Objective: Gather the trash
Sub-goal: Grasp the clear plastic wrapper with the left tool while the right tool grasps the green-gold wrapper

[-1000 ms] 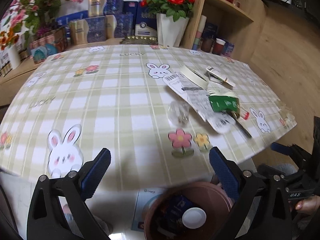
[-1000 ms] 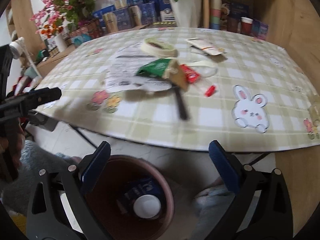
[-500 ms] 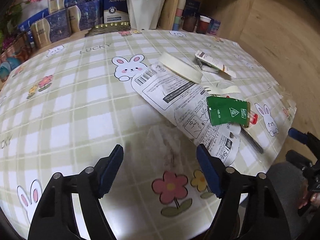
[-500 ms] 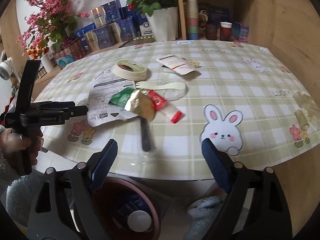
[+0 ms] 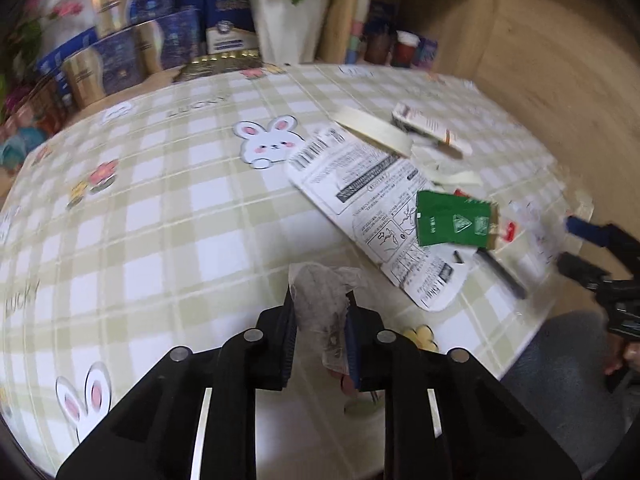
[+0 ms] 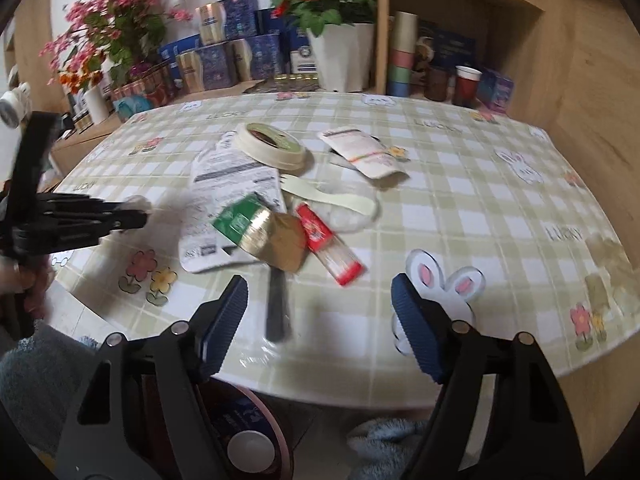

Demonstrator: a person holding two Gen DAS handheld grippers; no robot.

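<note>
Checked vinyl tablecloth (image 5: 168, 216) with rabbit prints covers the table, shelves behind. At its near edge the left gripper (image 5: 320, 320) has just closed its jaws on a crumpled clear plastic wrapper (image 5: 320, 288), pinching it for lifting. Right of it, remaining litter lies clustered: a printed white paper sheet (image 5: 360, 200) and a green foil packet (image 5: 452, 220). The right gripper (image 6: 320, 320), jaws spread but narrowing, hovers over a black pen (image 6: 277, 308), apparently next. Below waits a brown round bin (image 6: 256, 432).
</note>
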